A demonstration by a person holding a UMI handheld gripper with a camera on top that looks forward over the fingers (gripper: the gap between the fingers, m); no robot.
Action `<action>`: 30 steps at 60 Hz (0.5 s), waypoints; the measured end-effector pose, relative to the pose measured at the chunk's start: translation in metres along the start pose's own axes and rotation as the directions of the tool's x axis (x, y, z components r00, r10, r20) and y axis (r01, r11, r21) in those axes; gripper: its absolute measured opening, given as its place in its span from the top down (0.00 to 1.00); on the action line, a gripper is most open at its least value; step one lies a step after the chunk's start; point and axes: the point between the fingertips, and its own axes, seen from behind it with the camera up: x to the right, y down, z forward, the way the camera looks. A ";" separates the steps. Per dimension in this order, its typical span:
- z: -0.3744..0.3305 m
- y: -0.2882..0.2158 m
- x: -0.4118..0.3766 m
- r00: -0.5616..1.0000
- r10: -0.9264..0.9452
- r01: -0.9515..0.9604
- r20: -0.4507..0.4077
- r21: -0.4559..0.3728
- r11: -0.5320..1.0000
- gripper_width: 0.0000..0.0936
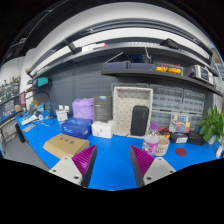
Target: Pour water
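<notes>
My gripper (112, 163) hangs open over a blue table (112, 150), and nothing lies between its magenta pads (84, 159). Only bare blue surface shows between and just ahead of the fingers. Beyond the right finger, a small cluster of items stands on the table, with a pinkish cup-like container (153, 141) and some small bottles (163, 142) beside it; I cannot tell which holds water. A red lid-like disc (181, 151) lies further right.
A cardboard box (65, 144) sits beyond the left finger, with a blue box (76, 127) and a white box (101, 129) behind it. A purple container (84, 108) and a panel with a dark screen (131, 111) stand at the back. A green plant (213, 124) is far right; shelves run overhead.
</notes>
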 end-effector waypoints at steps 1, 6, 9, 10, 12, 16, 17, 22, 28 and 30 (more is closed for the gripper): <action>0.000 0.002 0.004 1.000 0.000 0.000 -0.013 -0.006 1.000 0.31; 0.011 0.015 0.026 0.996 -0.014 0.012 -0.092 -0.026 1.000 0.31; 0.007 0.025 0.044 0.990 -0.002 -0.003 -0.143 -0.035 0.999 0.31; 0.013 0.030 0.049 0.987 0.004 -0.010 -0.160 -0.035 0.999 0.31; 0.016 0.039 0.061 0.981 0.017 -0.025 -0.193 -0.039 0.999 0.31; 0.018 0.054 0.085 0.966 0.027 -0.041 -0.256 -0.047 0.998 0.31; 0.016 0.057 0.091 0.962 0.028 -0.044 -0.272 -0.054 0.998 0.31; 0.021 0.076 0.117 0.947 0.035 -0.063 -0.318 -0.078 0.995 0.31; 0.037 0.089 0.134 0.942 0.069 -0.098 -0.328 -0.072 0.993 0.32; 0.044 0.093 0.139 0.941 0.079 -0.109 -0.328 -0.075 0.991 0.32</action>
